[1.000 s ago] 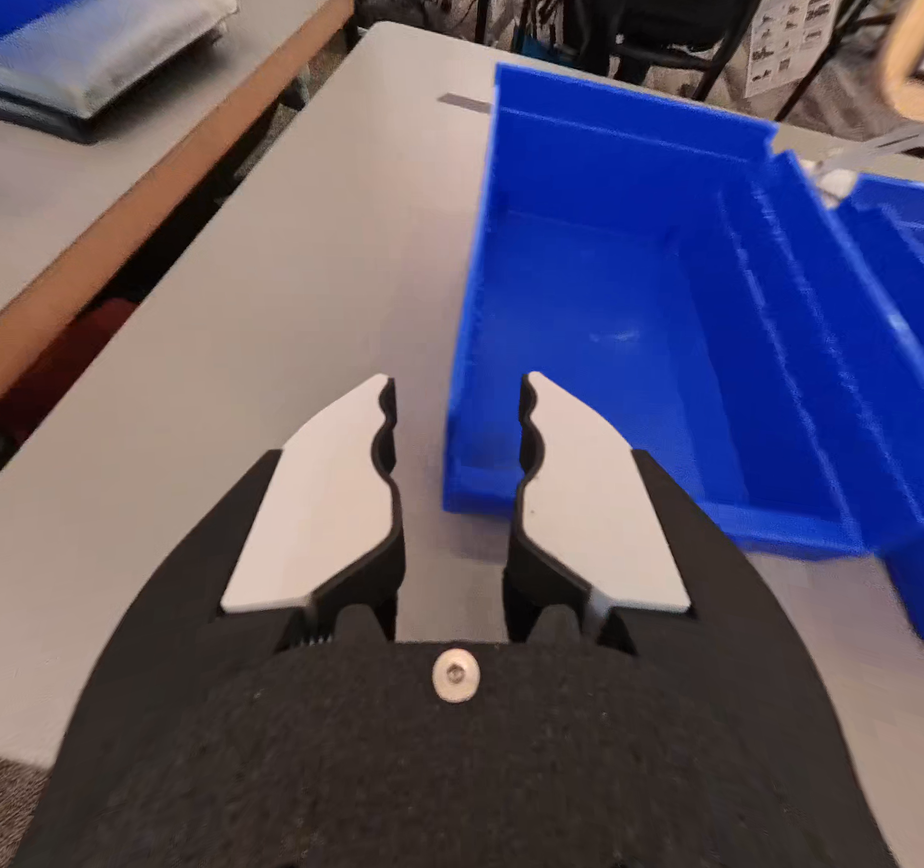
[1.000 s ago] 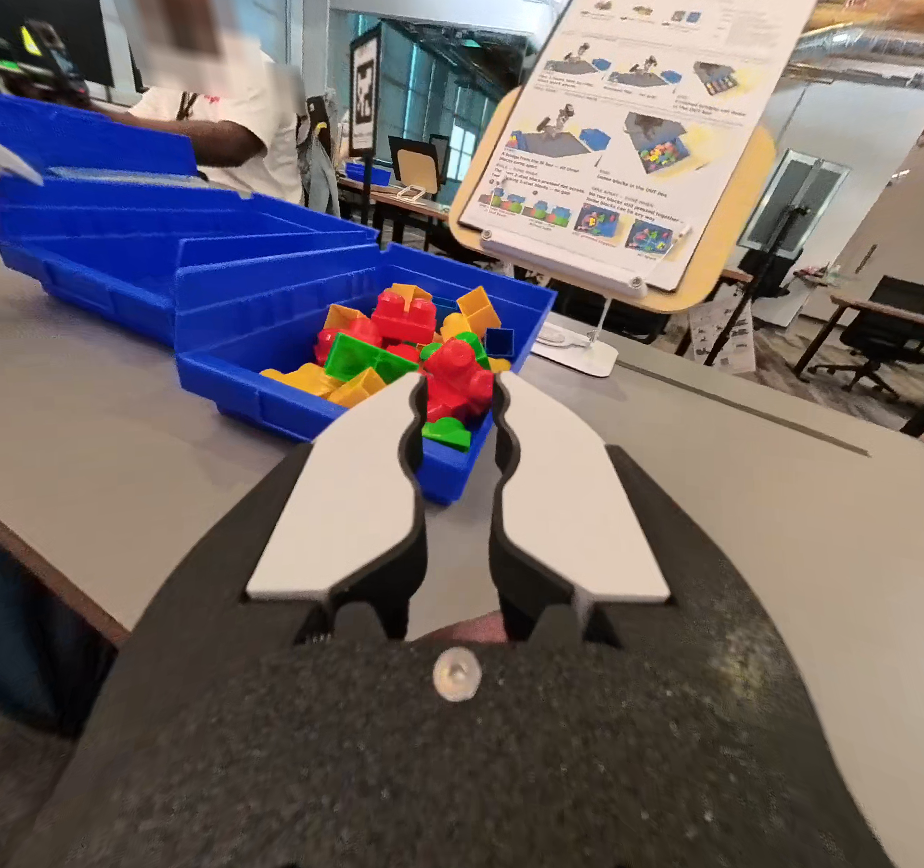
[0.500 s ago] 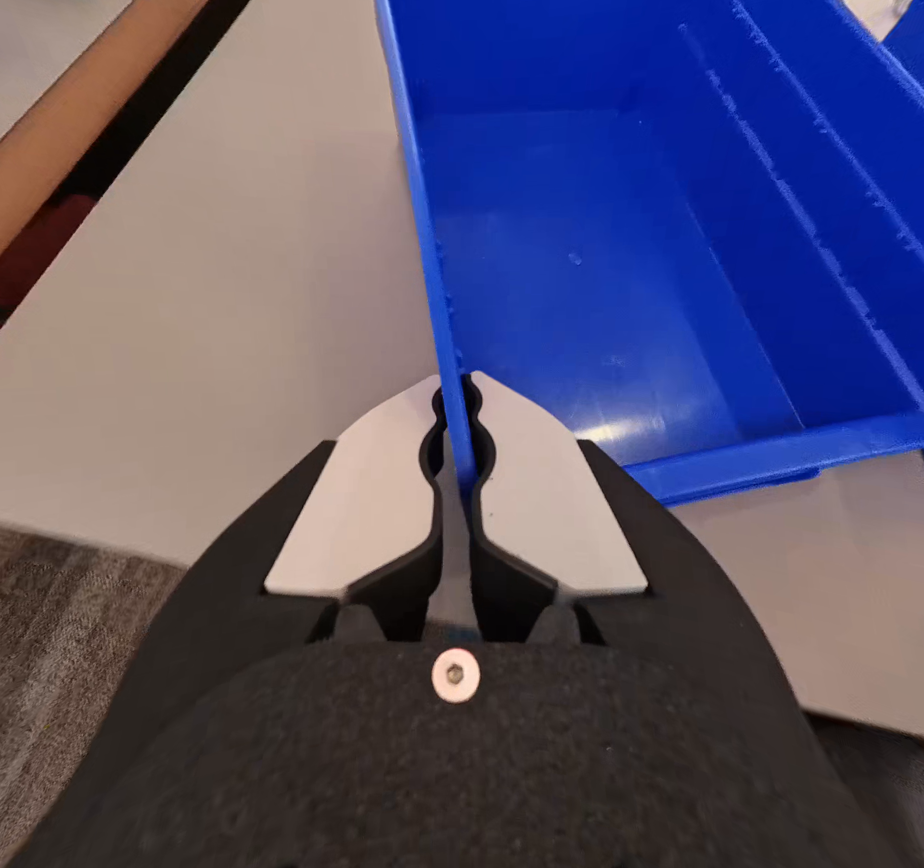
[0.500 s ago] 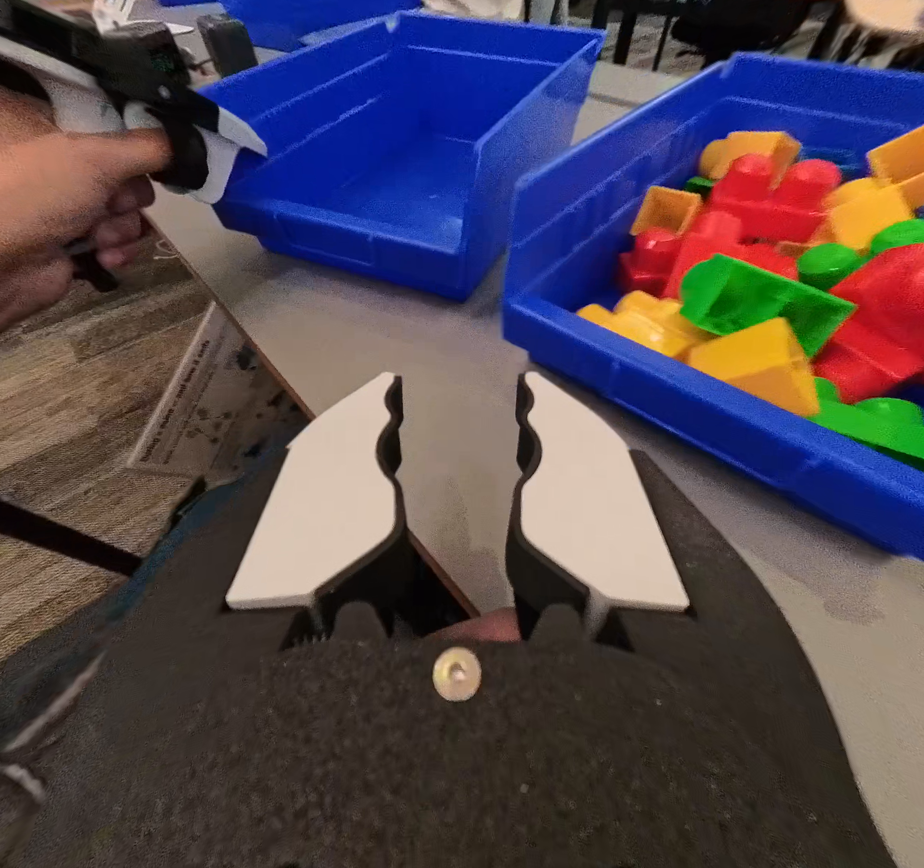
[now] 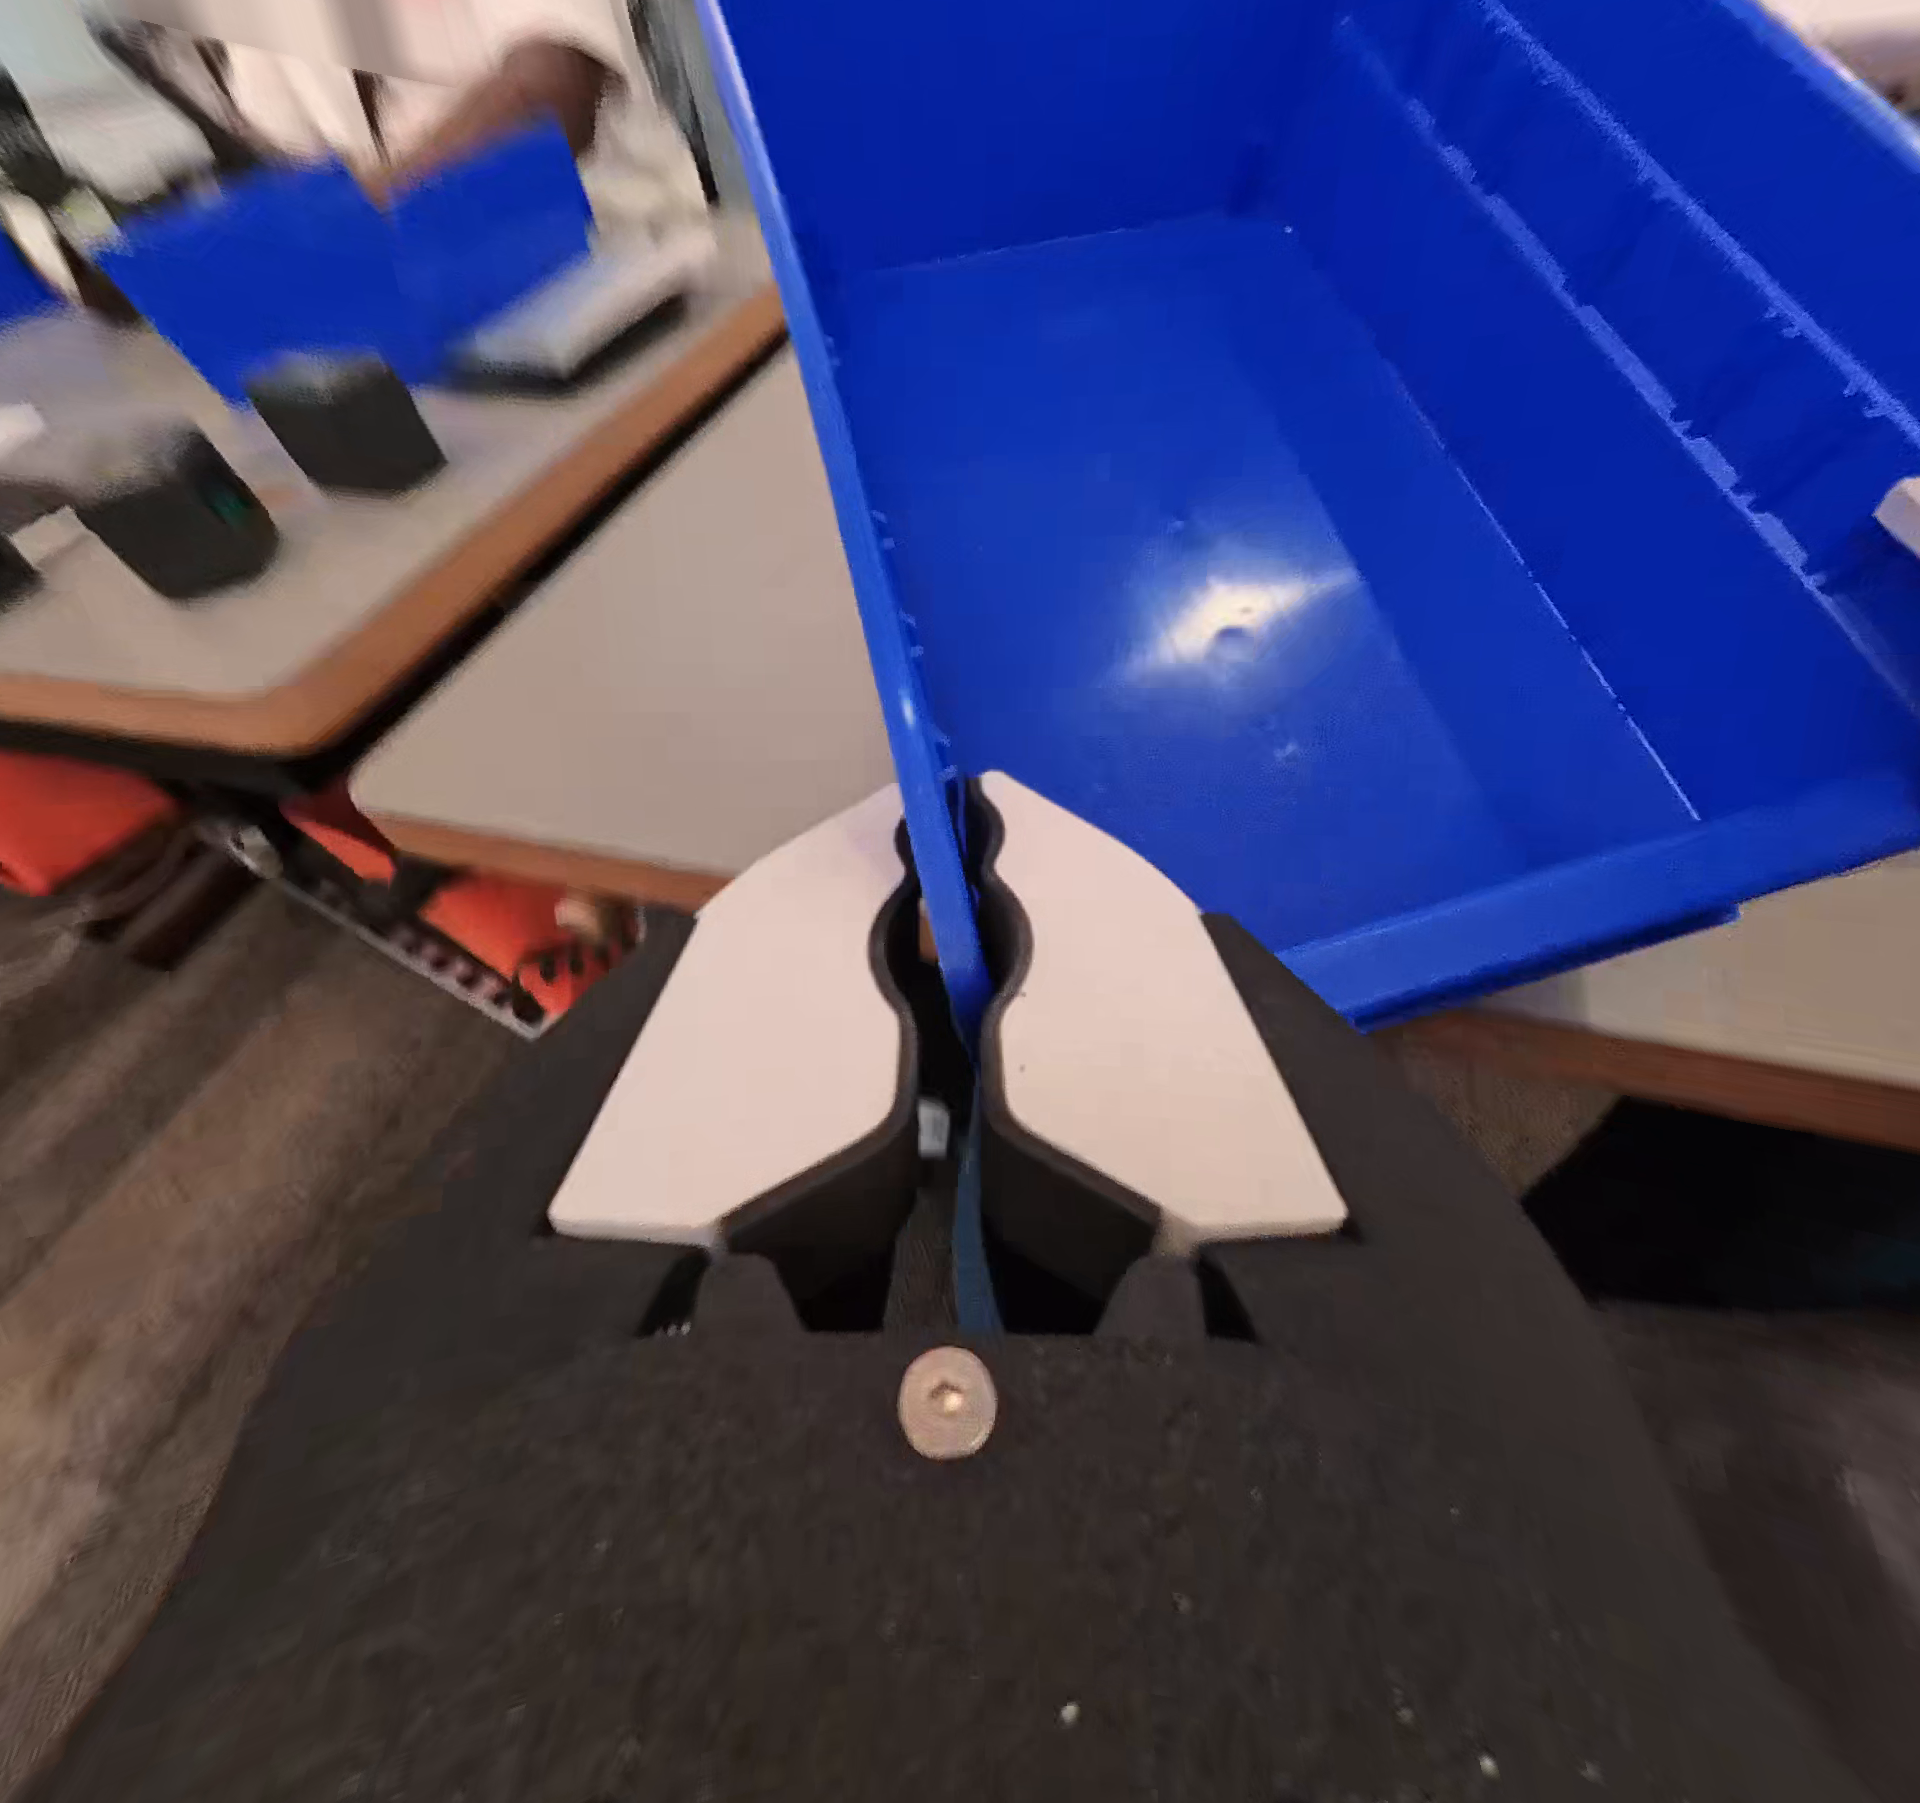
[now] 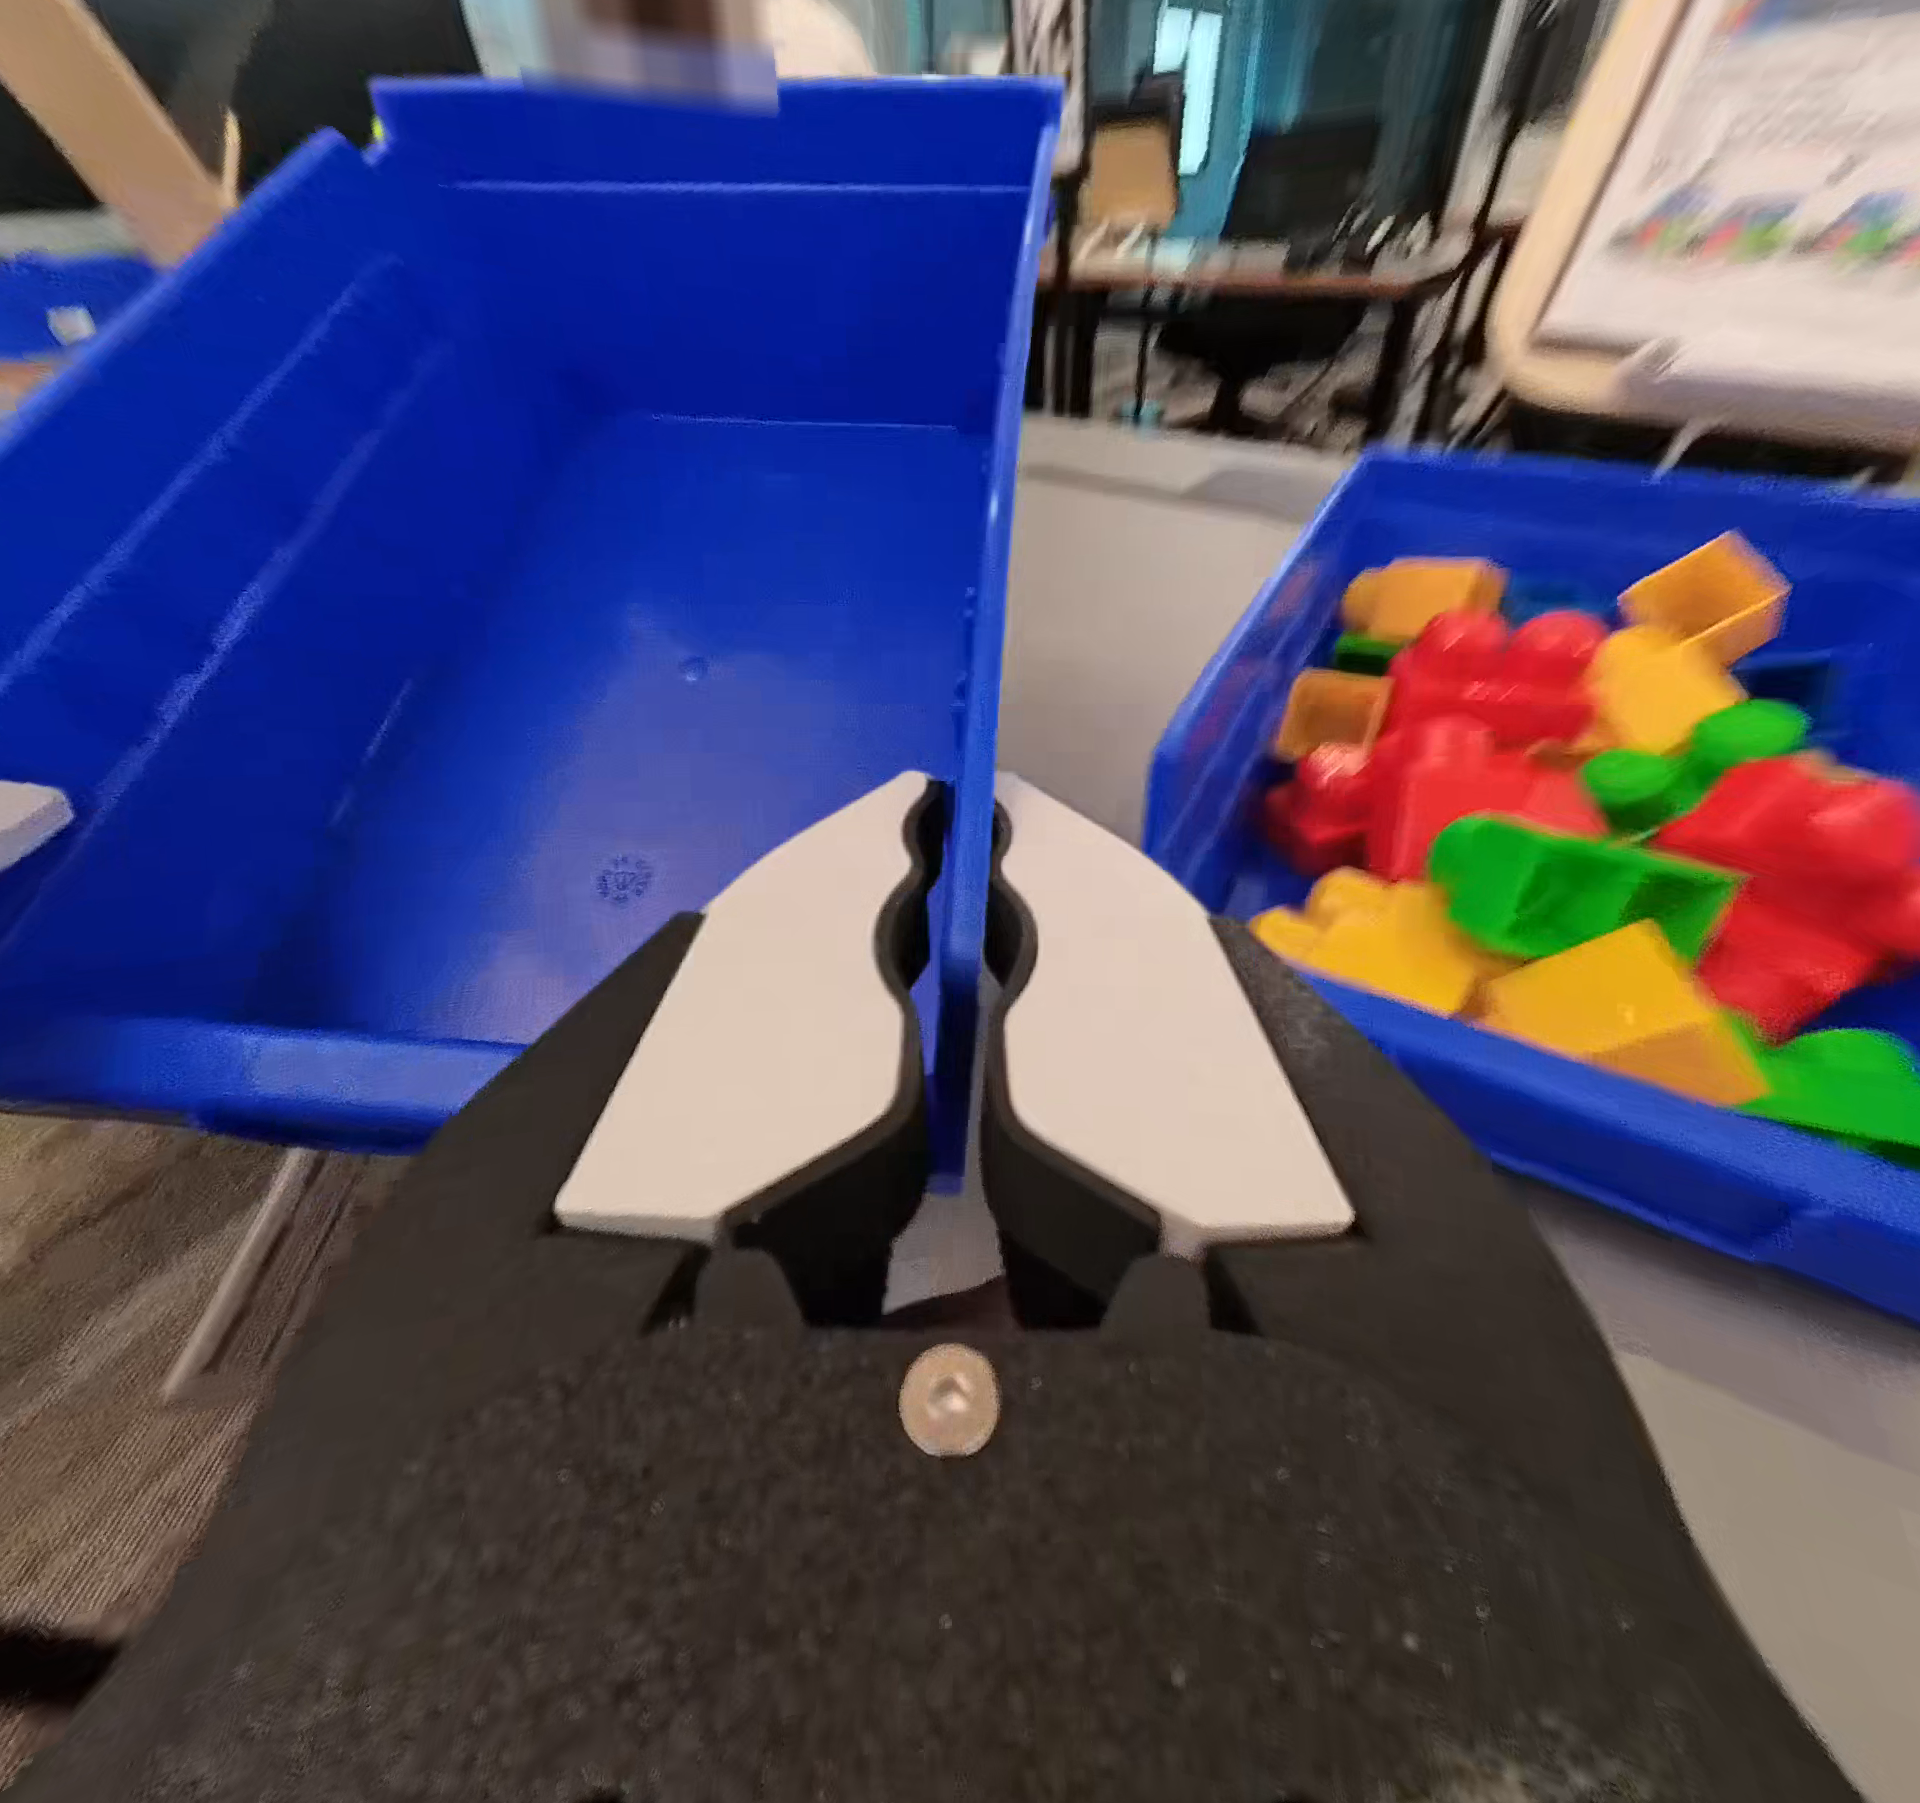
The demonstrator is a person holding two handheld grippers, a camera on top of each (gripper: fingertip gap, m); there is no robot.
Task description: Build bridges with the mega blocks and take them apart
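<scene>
Empty bin (image 5: 1299, 558): left wall between left jaws, right wall between right jaws, body ahead. Second bin (image 6: 1558, 1161) right of right jaws, on surface (image 6: 1101, 590), blocks (image 6: 1579, 818) inside. Another surface (image 5: 312, 610) left of left jaws.

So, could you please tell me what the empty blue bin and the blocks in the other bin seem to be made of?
Empty blue bin: likely moulded plastic, semi-glossy; light glares off its floor and its walls are thin and ribbed.
Blocks: probably hard plastic, bright and smooth, with rounded studs and hollow undersides, though blurred.

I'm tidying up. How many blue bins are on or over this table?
2: an empty bin gripped by both grippers, and a bin of blocks to its right. Others may be hidden.
</scene>
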